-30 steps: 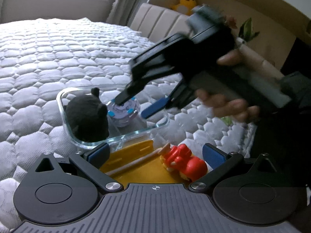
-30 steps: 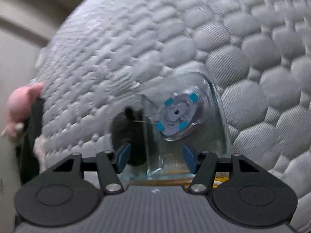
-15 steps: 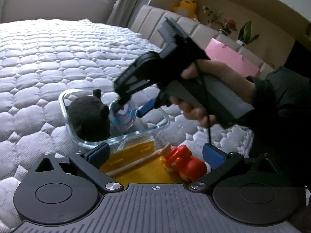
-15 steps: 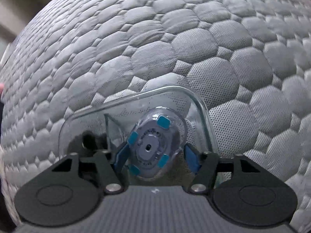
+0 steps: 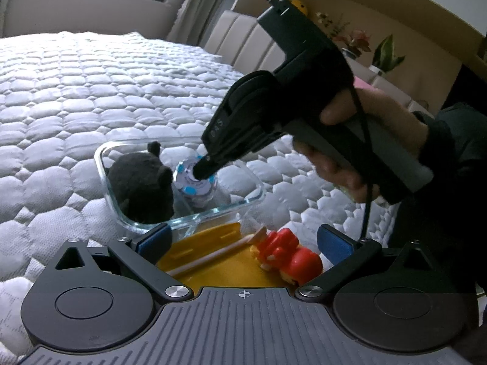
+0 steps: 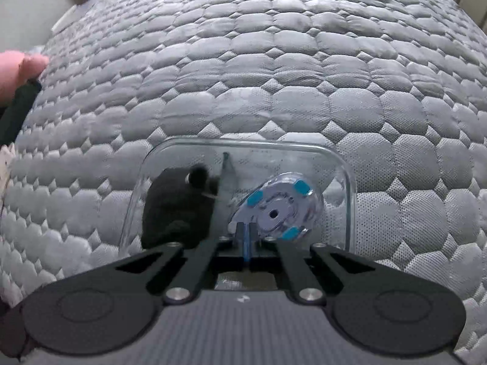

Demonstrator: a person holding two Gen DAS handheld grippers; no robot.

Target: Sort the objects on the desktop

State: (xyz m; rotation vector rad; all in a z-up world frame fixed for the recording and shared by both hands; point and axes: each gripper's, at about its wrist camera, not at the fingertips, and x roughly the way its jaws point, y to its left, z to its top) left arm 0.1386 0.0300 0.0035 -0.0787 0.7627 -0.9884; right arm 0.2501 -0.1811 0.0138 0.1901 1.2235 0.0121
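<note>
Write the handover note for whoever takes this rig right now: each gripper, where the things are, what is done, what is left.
Right gripper: jaws have just closed, empty, tips over the glass container.
Left gripper: open, holding nothing, above the yellow tray.
In the container: black plush toy in one compartment, clear disc with blue pads in the other.
On the tray: red toy and wooden stick.
Done: plush and disc are in the container.
Left: likely the red toy and stick.
</note>
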